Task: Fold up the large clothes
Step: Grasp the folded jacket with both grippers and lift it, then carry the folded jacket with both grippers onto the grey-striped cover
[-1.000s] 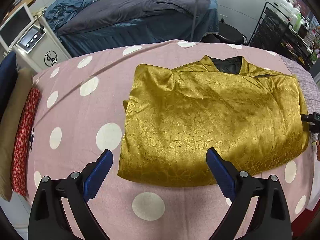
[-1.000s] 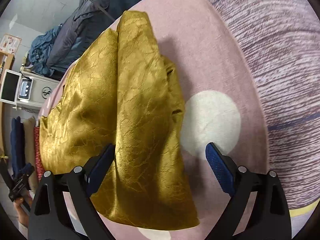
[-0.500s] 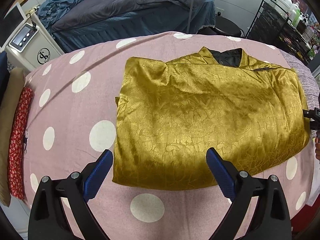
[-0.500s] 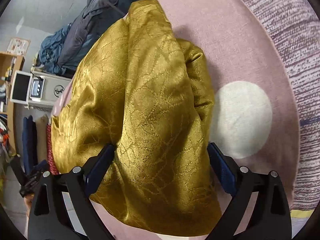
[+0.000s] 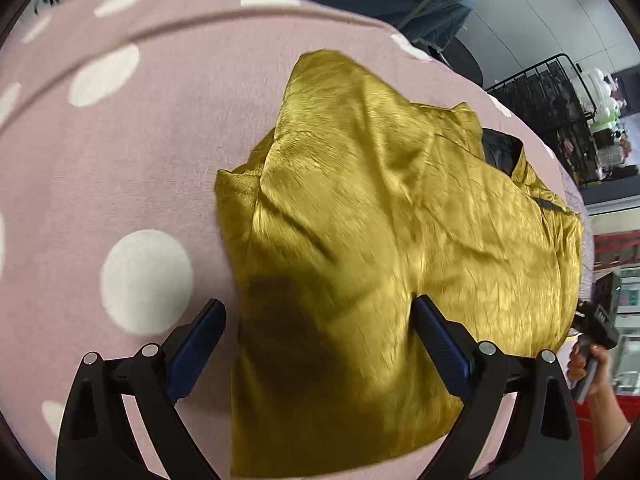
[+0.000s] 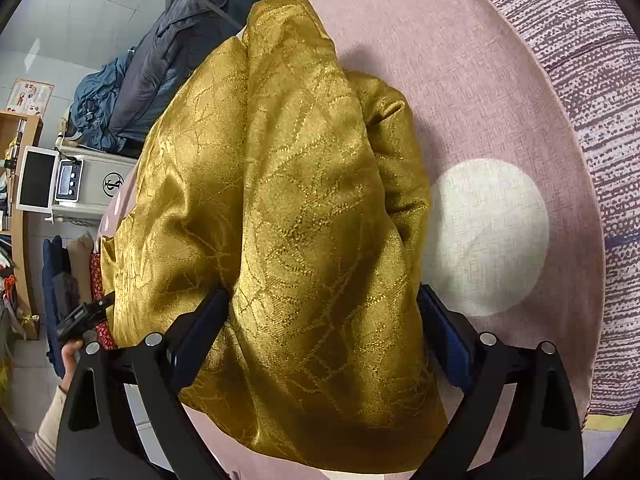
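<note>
Gold jacquard garment (image 5: 380, 248) is lying bunched on the pink polka-dot cover (image 5: 132, 152) — shiny, crinkled weave, dark lining (image 5: 498, 152) showing at the collar. Left gripper (image 5: 318, 354) is spread wide, blue pads straddling the near hem. Right gripper (image 6: 322, 338) is also spread wide, rumpled side fold filling the gap between its pads. Open cover is showing left of the cloth — grey striped fabric (image 6: 600, 80) is bordering the far side.

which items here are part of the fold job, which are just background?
Job:
gold garment
left gripper, open, fabric between the jaws
right gripper, open, fabric between the jaws
pink polka-dot cover it lies on

Background:
grey-blue bedding
black wire rack
white machine with screen
</note>
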Action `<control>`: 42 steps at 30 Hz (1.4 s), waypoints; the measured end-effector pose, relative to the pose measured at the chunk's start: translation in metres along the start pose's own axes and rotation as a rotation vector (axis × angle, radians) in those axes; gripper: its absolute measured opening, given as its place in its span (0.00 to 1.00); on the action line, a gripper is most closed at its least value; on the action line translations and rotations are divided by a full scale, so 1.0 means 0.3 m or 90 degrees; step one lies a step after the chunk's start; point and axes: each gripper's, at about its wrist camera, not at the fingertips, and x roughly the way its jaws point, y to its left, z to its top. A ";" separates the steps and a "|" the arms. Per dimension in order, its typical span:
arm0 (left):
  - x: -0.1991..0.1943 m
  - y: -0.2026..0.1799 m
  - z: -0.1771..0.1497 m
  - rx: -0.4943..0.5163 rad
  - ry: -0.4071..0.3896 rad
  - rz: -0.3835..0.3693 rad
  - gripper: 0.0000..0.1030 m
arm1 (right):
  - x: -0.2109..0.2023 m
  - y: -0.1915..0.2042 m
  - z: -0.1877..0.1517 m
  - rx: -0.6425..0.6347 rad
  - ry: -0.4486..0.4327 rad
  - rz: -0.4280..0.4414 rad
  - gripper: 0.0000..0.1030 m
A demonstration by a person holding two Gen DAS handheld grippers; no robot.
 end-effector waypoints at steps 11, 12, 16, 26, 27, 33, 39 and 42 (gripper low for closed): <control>0.150 0.002 0.130 -0.027 0.044 -0.126 0.92 | 0.014 -0.005 0.015 0.020 0.007 0.007 0.90; 0.153 -0.009 0.132 -0.016 0.047 -0.131 0.92 | 0.016 -0.001 0.017 0.020 0.003 0.007 0.90; 0.166 -0.038 0.133 0.009 0.046 -0.125 0.86 | 0.022 0.015 0.028 0.013 -0.005 0.011 0.83; 0.072 -0.083 0.067 0.013 0.010 -0.184 0.29 | -0.034 0.115 -0.039 0.040 -0.033 0.039 0.17; 0.041 -0.093 0.050 0.021 0.000 -0.195 0.28 | -0.057 0.123 -0.058 0.043 -0.041 0.045 0.16; -0.144 -0.171 -0.028 0.111 -0.030 -0.226 0.19 | -0.235 0.199 -0.265 0.054 -0.094 0.093 0.13; -0.287 -0.334 -0.109 0.240 -0.037 -0.229 0.19 | -0.367 0.263 -0.523 0.058 -0.122 0.084 0.11; -0.299 -0.425 -0.128 0.285 -0.016 -0.244 0.19 | -0.447 0.273 -0.639 0.074 -0.147 0.068 0.10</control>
